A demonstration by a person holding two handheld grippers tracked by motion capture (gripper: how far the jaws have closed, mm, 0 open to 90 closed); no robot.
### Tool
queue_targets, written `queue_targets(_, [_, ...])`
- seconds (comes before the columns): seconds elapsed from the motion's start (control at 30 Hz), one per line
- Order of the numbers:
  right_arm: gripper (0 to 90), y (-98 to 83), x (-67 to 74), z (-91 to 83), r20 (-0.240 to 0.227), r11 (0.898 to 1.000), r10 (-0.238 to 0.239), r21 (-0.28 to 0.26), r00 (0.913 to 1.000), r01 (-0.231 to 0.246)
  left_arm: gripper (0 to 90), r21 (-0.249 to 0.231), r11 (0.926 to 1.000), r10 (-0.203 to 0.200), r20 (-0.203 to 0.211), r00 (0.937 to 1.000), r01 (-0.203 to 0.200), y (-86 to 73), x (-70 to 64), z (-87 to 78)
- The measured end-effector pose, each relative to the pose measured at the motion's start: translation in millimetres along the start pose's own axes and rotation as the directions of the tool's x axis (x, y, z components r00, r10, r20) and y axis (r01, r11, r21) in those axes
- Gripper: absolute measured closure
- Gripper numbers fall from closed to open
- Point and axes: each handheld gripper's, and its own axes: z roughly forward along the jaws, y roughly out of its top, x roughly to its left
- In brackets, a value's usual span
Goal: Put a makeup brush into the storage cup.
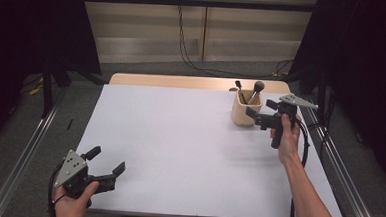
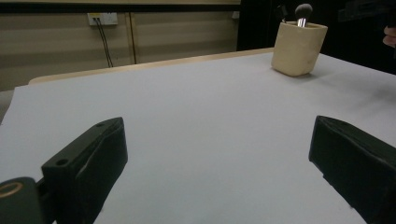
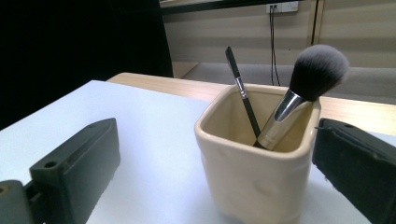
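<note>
Evenly lit from overhead, with the white table (image 1: 179, 138) bright and free of glare. Black on both sides of the high view, detail lost there. Soft, faint shadows only, one under the cream cup (image 1: 244, 111) and one beneath the right forearm. Slightly soft and grainy throughout. Near jaws blurred in both gripper views; powder brush (image 3: 317, 70) sharp, back wall hazy. Mild bending toward the edges.

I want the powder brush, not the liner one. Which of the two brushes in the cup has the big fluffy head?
The brush with the silver ferrule, leaning against the cream cup's right side. The other, the thin black brush, has only a small, narrow tip.
</note>
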Motion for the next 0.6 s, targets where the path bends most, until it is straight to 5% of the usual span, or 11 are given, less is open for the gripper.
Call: queue_targets(0.6, [4.0, -15.0, 24.8, -37.5, 0.067, 0.999, -0.044, 0.000, 0.9968, 0.044, 4.2, 0.015, 0.9996, 0.022, -0.012, 0.9997, -0.022, -1.4, -2.0, -4.4])
